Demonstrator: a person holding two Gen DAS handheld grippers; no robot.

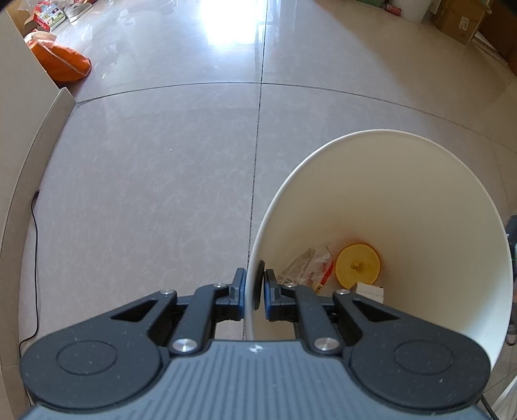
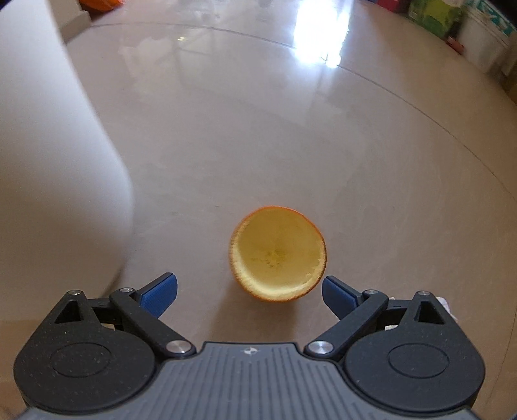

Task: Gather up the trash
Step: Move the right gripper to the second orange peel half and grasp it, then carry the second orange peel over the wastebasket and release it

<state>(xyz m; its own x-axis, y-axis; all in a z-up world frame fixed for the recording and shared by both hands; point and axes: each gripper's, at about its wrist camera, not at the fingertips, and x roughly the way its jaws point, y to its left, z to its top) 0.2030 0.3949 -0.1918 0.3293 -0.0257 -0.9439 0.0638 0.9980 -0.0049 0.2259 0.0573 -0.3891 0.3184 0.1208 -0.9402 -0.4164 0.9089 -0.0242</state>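
My left gripper (image 1: pixel 253 286) is shut on the rim of a white bin (image 1: pixel 404 194), one finger outside the wall and one inside. At the bin's bottom lie an orange peel half (image 1: pixel 358 265), a printed wrapper (image 1: pixel 307 269) and a small white box (image 1: pixel 371 290). In the right wrist view a second hollow orange peel half (image 2: pixel 278 253) rests on the floor, cup side facing the camera. My right gripper (image 2: pixel 249 295) stands open just short of it, its blue pads (image 2: pixel 160 294) wide on either side. The white bin's wall (image 2: pixel 48 161) fills the left of that view.
Glossy beige floor tiles (image 1: pixel 161 161) stretch ahead with bright glare. An orange bag (image 1: pixel 61 63) and boxes sit far left by a beige panel (image 1: pixel 19 129); a black cable (image 1: pixel 34 258) runs along it. Cardboard boxes (image 1: pixel 458 19) and containers (image 2: pixel 478 35) line the far right.
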